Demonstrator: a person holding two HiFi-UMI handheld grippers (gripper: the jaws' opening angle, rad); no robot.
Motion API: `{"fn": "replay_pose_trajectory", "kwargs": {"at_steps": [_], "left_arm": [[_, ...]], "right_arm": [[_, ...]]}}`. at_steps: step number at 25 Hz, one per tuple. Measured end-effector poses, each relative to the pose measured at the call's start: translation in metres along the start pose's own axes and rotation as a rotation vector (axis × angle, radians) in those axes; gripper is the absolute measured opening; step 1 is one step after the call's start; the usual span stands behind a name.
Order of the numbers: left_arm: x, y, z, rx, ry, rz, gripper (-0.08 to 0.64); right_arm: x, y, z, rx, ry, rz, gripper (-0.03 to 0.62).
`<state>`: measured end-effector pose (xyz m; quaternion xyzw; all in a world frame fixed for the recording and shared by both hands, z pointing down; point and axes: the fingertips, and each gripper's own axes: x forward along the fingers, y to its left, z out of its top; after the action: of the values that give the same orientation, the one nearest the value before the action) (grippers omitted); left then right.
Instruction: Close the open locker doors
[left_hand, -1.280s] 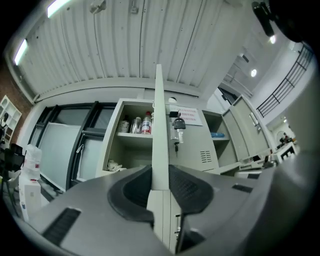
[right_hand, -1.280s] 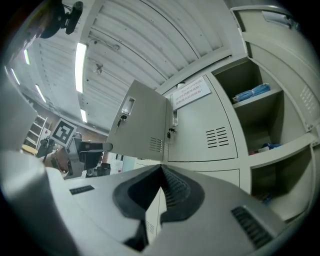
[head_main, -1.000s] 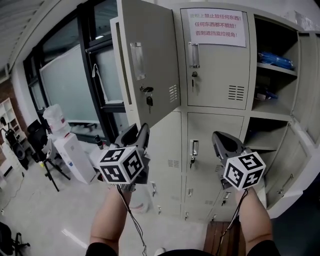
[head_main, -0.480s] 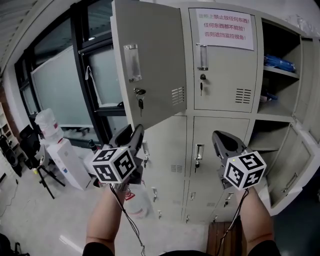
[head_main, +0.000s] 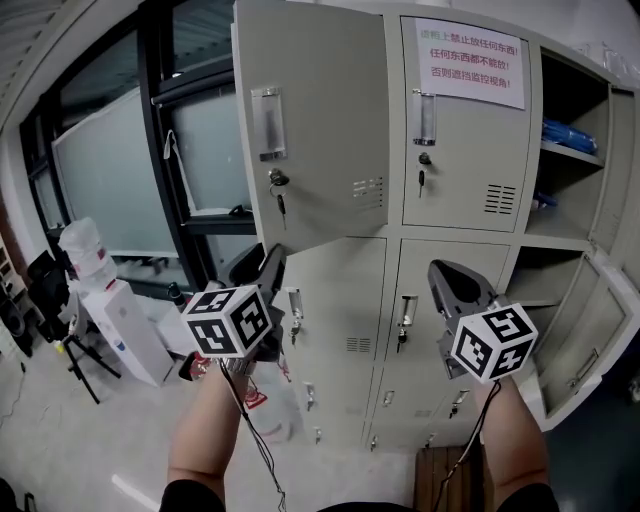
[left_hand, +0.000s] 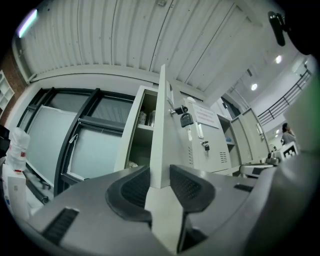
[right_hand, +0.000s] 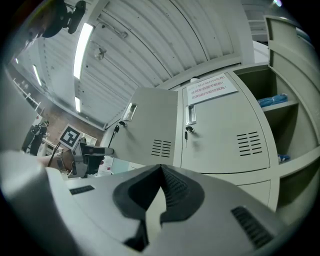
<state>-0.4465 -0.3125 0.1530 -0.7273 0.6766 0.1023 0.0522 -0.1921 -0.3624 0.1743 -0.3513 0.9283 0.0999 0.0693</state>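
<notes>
The left tongs (head_main: 262, 272) are held low in front of the lockers. Their jaws are apart and have just been opening, with nothing pressed. In the left gripper view the edge of the open upper grey metal locker door (head_main: 310, 130) lines up with the gap, past the tips. The right tongs (head_main: 455, 285) are closed on nothing and point at the closed lower doors.

The upper door swings out leftward, and a key (head_main: 279, 204) hangs from its lock. Beside it a closed door carries a white paper notice with red print (head_main: 470, 62). Farther right, an open compartment holds a blue bundle (head_main: 572, 133) on a shelf. Below it a second grey door (head_main: 590, 330) stands ajar.

To the left, on the pale glossy floor (head_main: 60, 430), a white water dispenser (head_main: 115, 320) stands before black-framed frosted glass panels (head_main: 110, 180). The ceiling is ribbed white.
</notes>
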Motion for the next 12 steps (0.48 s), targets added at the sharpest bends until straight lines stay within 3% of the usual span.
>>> {"fn": "replay_pose_trajectory", "kwargs": {"at_steps": [12], "left_arm": [[0.027, 0.033, -0.004, -0.036, 0.004, -0.094, 0.13]], "right_arm": [[0.021, 0.007, -0.008, -0.007, 0.008, -0.058, 0.0]]}}
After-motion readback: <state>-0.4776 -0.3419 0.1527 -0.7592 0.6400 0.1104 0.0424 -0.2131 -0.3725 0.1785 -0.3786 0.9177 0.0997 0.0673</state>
